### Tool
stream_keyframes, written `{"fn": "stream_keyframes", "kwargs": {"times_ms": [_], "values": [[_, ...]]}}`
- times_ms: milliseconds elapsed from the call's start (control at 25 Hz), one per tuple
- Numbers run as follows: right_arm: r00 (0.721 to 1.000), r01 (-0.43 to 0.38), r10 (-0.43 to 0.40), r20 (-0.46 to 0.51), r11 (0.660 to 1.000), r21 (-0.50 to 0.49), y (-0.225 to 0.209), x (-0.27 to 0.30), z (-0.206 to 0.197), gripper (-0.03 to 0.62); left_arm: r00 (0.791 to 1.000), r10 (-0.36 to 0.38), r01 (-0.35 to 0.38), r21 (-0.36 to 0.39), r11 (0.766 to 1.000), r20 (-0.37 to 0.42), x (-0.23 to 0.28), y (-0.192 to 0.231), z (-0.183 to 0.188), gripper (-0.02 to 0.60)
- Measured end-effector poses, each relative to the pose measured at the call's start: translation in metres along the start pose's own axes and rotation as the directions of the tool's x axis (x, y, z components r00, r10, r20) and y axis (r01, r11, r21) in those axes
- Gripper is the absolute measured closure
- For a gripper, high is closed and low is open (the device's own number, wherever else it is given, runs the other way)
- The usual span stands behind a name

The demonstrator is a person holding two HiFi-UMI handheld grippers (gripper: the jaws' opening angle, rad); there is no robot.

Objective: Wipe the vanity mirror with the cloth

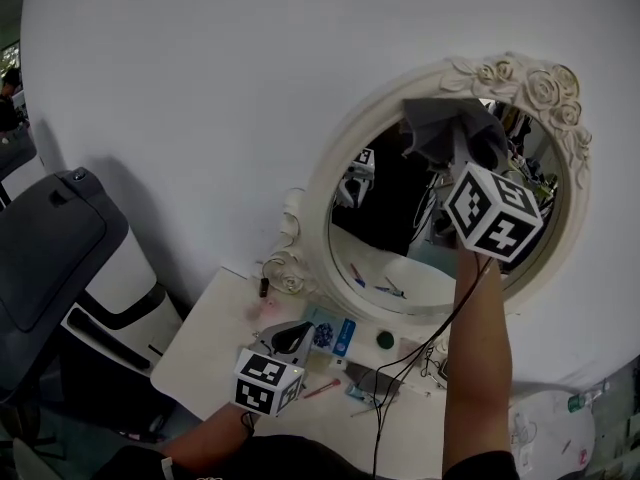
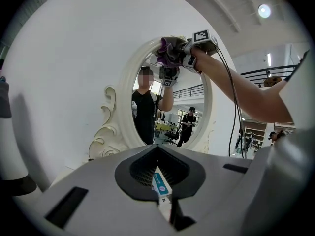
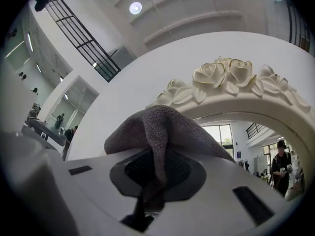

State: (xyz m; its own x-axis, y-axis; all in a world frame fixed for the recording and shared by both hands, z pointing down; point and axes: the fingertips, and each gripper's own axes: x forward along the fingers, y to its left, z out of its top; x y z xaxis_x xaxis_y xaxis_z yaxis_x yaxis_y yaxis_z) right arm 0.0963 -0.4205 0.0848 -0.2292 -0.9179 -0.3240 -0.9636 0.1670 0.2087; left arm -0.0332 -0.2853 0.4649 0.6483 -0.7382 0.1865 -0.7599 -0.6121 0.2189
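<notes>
Right arm (image 1: 480, 348) stretches upward, its tool (image 1: 463, 153) clamping the cloth (image 1: 435, 128) at the mirror's (image 1: 400, 253) top.

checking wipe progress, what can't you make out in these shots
Head view: the cloth and right gripper cover where cloth meets glass.
Head view: smears on the mirror, too small among reflections.
Left gripper view: whether the blue-labelled item between the jaws of the left gripper is held or lies beyond.
</notes>
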Motion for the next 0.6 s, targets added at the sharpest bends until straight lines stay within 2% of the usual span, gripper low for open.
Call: {"fn": "stream_keyframes", "kwargs": {"times_ms": [320, 600], "values": [[1.0, -0.007, 0.006, -0.014, 0.995, -0.103, 0.026, 0.006, -0.017, 0.553, 1.0, 0.013, -0.013, -0.021, 1.0, -0.011, 0.002, 0.015, -0.004, 0.581], [0.996, -0.067, 0.065, -0.063, 0.997, -0.034, 0.051, 0.004, -0.05, 0.553, 1.0, 0.022, -0.022, -0.023, 0.999, -0.016, 0.001, 0.021, -0.005, 0.581]]}}
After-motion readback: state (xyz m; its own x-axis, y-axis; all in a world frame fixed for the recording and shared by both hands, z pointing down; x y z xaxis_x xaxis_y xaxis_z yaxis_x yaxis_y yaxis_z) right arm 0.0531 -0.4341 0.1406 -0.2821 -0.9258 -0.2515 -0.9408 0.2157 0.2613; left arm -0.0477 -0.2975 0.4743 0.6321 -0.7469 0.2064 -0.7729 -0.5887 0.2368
